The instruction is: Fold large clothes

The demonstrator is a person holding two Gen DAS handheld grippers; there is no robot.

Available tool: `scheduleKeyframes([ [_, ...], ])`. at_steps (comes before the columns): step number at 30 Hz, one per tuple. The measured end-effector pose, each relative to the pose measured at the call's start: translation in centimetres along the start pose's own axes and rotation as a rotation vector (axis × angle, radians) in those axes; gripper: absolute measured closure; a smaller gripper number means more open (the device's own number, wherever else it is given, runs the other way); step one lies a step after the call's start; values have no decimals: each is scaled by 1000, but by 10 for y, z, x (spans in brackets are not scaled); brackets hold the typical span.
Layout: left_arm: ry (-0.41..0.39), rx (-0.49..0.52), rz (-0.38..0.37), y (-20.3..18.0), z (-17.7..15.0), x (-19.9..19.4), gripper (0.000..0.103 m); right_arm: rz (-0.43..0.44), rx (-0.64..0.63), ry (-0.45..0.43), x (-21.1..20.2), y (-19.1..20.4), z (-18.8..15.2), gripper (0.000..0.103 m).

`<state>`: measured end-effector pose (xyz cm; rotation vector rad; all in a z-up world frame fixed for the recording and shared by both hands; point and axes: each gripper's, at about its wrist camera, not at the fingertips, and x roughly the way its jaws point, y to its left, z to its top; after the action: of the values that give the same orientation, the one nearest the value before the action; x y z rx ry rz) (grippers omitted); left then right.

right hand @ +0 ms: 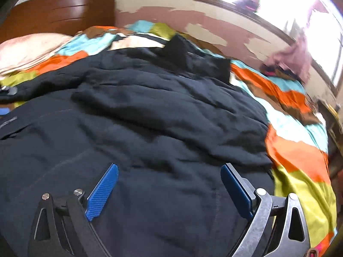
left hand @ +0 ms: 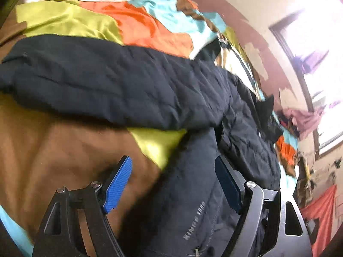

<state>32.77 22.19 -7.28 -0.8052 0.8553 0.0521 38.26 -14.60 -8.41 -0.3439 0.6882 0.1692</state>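
A large dark navy padded jacket (right hand: pixel 150 111) lies spread on a bed with a colourful patchwork cover (right hand: pixel 300 156). In the left wrist view the jacket (left hand: pixel 128 81) has one sleeve stretched out to the left, and its body with small grey lettering runs under the gripper. My left gripper (left hand: pixel 173 165) is open and empty, just above the jacket's edge and the brown part of the cover (left hand: pixel 53 150). My right gripper (right hand: pixel 169 171) is open and empty, hovering low over the jacket's body.
A pale pink pillow (right hand: pixel 27 51) and a wooden headboard (right hand: pixel 60 10) are at the bed's far end. A peeling wall (right hand: pixel 225 30) and a bright window (right hand: pixel 278 4) run along the far side. More clothes (left hand: pixel 300 120) are piled near the window.
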Motion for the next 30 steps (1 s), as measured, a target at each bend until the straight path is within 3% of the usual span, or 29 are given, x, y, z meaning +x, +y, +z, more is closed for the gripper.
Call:
scheduleKeyframes([
  [5, -39, -118, 57, 45, 19, -11, 29, 28, -70, -15, 13, 41, 31, 5],
  [9, -24, -262, -51, 73, 29, -13, 29, -2, -114, -22, 35, 71, 62, 5],
  [12, -45, -268, -54, 76, 39, -17, 29, -35, -126, -8, 57, 83, 83, 5],
  [16, -134, -281, -7, 76, 47, -22, 32, -84, -82, 15, 95, 90, 110, 5],
  [17, -144, -281, 6, 76, 48, -21, 35, -77, -49, 23, 103, 89, 117, 5],
  [19, -175, -281, 32, 77, 48, -19, 58, -55, 35, 50, 124, 84, 131, 5],
  [22, -211, -300, 56, 85, 46, -15, 84, -66, 78, 60, 145, 84, 146, 5],
  [25, -244, -306, 19, 91, 48, -17, 94, -88, 72, 61, 164, 91, 158, 5],
  [30, -352, -140, 36, 69, 52, -33, 98, -91, -12, 100, 194, 112, 165, 5],
])
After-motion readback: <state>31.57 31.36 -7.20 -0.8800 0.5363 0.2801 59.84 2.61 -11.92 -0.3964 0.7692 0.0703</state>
